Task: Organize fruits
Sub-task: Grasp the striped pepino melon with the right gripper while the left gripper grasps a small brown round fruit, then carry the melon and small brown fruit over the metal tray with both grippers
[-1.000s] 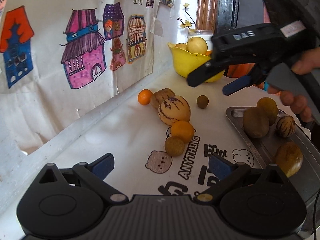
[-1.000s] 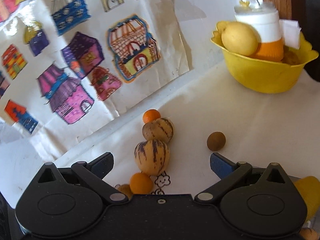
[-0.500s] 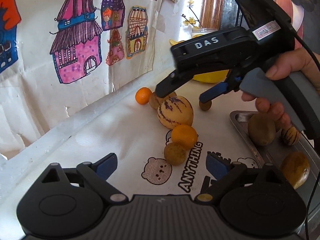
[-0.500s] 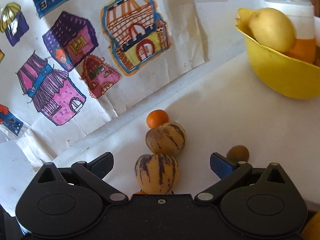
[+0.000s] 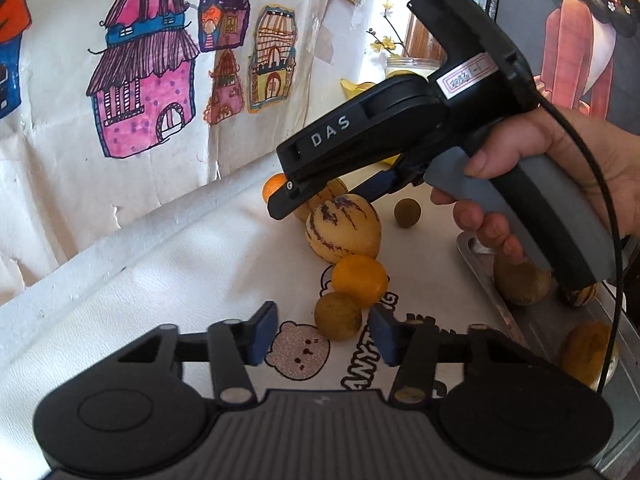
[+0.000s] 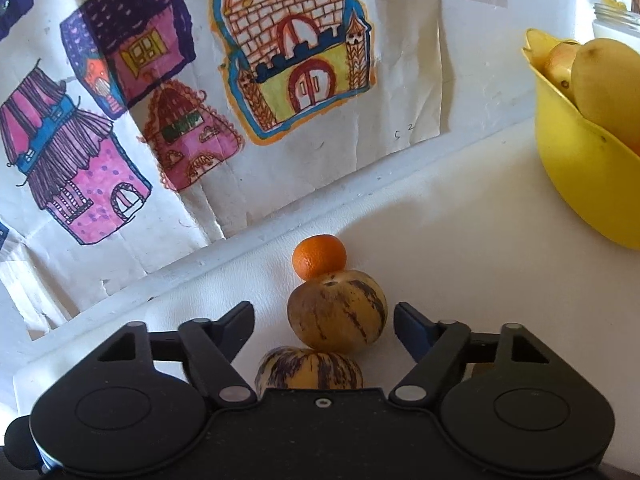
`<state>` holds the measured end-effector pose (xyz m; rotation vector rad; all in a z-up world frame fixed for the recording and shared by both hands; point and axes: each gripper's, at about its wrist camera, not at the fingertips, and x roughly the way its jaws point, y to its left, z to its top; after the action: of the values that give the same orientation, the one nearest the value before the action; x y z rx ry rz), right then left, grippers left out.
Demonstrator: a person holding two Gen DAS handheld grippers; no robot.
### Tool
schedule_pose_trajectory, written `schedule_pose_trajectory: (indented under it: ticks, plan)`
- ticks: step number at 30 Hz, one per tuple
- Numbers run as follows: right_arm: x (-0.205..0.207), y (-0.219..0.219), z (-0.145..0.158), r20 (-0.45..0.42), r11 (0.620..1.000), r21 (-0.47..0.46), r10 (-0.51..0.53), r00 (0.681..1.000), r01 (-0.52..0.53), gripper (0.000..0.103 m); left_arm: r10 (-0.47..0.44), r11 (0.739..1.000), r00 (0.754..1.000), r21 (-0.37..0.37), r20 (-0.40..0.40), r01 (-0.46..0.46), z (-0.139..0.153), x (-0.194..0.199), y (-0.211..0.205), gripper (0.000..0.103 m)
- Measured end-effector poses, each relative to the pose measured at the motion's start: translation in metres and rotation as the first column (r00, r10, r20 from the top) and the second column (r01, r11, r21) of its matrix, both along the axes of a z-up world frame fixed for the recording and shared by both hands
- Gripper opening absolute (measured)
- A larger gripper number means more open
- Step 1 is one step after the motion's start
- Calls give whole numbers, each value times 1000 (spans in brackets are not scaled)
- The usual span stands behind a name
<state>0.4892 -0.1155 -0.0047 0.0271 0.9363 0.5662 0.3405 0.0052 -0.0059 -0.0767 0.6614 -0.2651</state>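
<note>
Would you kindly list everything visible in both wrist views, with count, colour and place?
Striped melons: two, tan-yellow with purple stripes, mid-tablecloth.
Small orange: one, orange, behind the melons near the wall.
Larger orange: one, orange, before the melons.
Greenish-brown fruit: one, beside the larger orange.
Small brown fruit: one, alone on the cloth.
Tray: one, metal, right edge, holding several fruits.
Bowl: one, yellow, far right, fruit inside.
House drawings: several, multicoloured, on the wall.
Left gripper: closing around the greenish-brown fruit, untouched.
Right gripper: closing around a melon, untouched.
Hand: one, holding the right gripper.
</note>
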Motion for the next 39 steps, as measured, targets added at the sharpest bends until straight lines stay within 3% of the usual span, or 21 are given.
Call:
schedule_pose_trajectory:
  ticks: [6,10,30,39]
  plan:
    - [1,0,-3,14,1000,-7,3,1000,-3,59,9,1000,1000,-15,-5,-9,-1,1,3,38]
    - [1,-5,-2,6,1000,13,-4,1000,4,54,15,1000,1000,17,0,-15,-1,-1,1,28]
    - [-30,-33,14,7,996,81,-33,999,32,52,67,995,997,-65,-43,-70,5,-12,13,27]
    - [-62,-58,27,37,987,157,-37,999,31,52,87,993,996,-83,-5,-87,20,-34,8,27]
